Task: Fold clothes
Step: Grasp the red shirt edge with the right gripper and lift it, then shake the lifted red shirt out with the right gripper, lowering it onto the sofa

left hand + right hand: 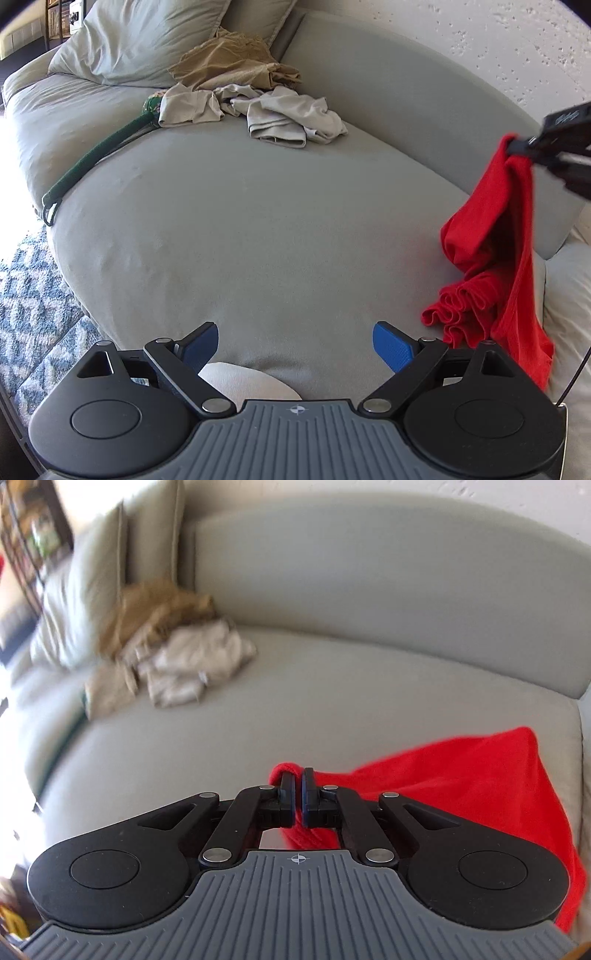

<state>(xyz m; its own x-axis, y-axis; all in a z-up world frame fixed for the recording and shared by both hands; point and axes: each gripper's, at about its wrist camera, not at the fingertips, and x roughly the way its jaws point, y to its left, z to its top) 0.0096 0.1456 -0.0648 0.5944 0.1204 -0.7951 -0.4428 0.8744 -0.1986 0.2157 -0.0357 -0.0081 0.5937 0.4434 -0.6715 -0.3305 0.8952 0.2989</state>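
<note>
Left wrist only: green strap (99,157)

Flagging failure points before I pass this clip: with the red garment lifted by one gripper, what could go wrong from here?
1. The right gripper pinches only a bunched edge of the red knit garment, so it may slip free.
2. The cloth hangs crumpled with its lower part piled on the grey sofa seat; the open left gripper may catch several layers rather than one corner.
</note>
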